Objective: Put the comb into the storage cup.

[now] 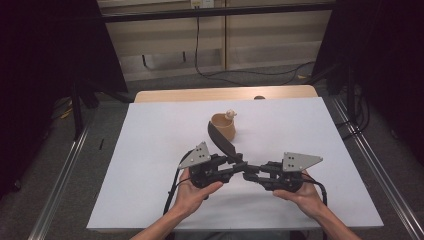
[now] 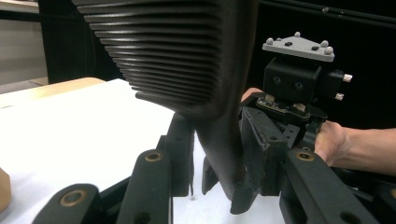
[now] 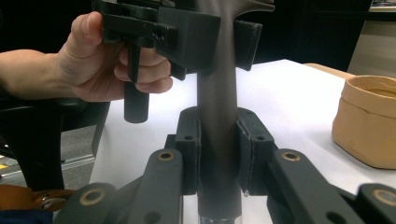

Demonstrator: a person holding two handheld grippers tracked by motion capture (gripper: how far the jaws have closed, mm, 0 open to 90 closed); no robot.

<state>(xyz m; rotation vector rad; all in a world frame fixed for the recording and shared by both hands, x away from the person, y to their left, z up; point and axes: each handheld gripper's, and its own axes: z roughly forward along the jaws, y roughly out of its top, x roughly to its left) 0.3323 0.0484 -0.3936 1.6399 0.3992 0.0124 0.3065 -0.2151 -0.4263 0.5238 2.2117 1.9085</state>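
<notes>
A dark brown paddle (image 1: 220,136) with a ribbed blade (image 2: 173,51) and a narrow handle (image 3: 217,116) hangs a little above the white table. Its blade reaches back toward a tan cup (image 1: 223,126). Both grippers meet at the handle from opposite sides. My right gripper (image 3: 218,154) is shut on the handle, both pads pressed flat against it. Slightly nearer the blade, my left gripper (image 2: 217,149) holds the handle where it widens, and its pads (image 2: 254,144) look to be touching it on both sides. In the high view, left gripper (image 1: 239,164) and right gripper (image 1: 249,170) stand tip to tip.
The tan cup (image 3: 369,121) stands on the white table sheet (image 1: 150,150) just behind the grippers, with a small pale thing (image 1: 230,114) on its rim. Metal rails (image 1: 65,170) run along both table sides. Cables (image 1: 172,187) trail from the grippers toward the front edge.
</notes>
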